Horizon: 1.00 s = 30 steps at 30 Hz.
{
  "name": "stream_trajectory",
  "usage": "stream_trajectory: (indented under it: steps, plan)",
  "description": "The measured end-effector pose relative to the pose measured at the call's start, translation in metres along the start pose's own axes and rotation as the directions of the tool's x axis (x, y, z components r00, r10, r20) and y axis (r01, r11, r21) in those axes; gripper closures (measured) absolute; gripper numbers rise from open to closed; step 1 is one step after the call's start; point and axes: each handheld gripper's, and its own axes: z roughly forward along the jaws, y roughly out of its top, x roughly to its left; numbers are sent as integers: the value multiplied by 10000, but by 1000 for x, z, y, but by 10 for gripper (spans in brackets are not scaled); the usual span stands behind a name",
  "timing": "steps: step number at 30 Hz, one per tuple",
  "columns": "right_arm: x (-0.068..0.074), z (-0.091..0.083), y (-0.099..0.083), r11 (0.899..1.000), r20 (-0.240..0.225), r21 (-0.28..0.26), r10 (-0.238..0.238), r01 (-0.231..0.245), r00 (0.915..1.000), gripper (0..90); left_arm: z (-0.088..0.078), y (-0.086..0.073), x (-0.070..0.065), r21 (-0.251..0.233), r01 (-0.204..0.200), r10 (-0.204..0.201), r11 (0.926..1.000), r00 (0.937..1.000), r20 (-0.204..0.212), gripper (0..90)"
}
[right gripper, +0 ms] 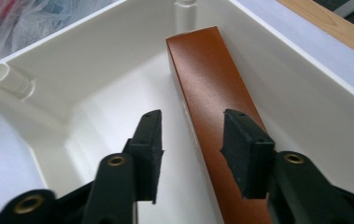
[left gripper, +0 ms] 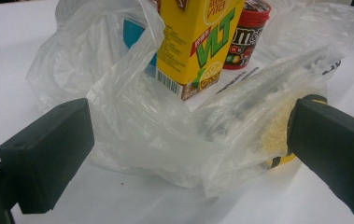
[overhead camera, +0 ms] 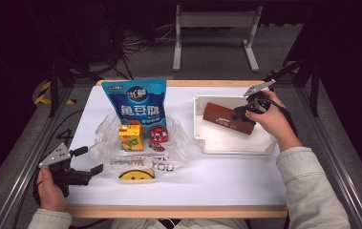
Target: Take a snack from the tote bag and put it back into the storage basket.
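Hovering at the near edge, the left gripper (overhead camera: 90,161) gapes wide before the crumpled plastic bag (overhead camera: 140,143). Farther off, the right gripper (right gripper: 191,149), jaws apart, straddles the brown box (right gripper: 212,93) lying inside the white bin (overhead camera: 231,143), right pad beside its edge.

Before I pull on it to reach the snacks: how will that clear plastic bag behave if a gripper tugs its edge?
The plastic bag looks thin and crumpled, so it will probably stretch and fold, not slide stiffly. The upright yellow carton standing on it might tip. Its glossy film may slip between the pads.
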Motion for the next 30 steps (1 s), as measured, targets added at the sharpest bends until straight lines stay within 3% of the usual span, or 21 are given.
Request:
stream_trajectory:
  steps: [4, 6, 7, 8, 19, 29, 30]
  plan:
    - [5, -2, -2, 9999, -63, 93, 63, -62, 10000, 708, 0, 0, 0, 3, -25, 25, 10000, 10000, 25, 13]
    - [9, -2, -5, 9996, -162, 273, -14, 18, 9999, 843, 0, 0, 0, 2, -15, 15, 10000, 10000, 12, 13]
    - [9, -2, -5, 9996, -162, 273, -14, 18, 9999, 843, 0, 0, 0, 0, -15, 15, 10000, 10000, 9, 13]
    - [10, -2, -6, 9998, -110, 209, -53, 55, 9999, 900, 0, 0, 0, 8, -19, 19, 10000, 10000, 6, 13]
    - [9, 7, -19, 9989, -325, -80, 466, -469, 9984, 900, 1, 0, -1, 47, -82, 82, 10000, 9999, 69, 13]
    - [4, 17, -24, 9939, 381, 710, 821, -846, 9959, 900, 1, 0, -1, 18, -77, 77, 10000, 9999, 76, 13]
    - [3, 19, -24, 9924, 633, 880, 810, -864, 9947, 900, 1, 0, -1, 14, -83, 83, 10000, 9999, 79, 13]
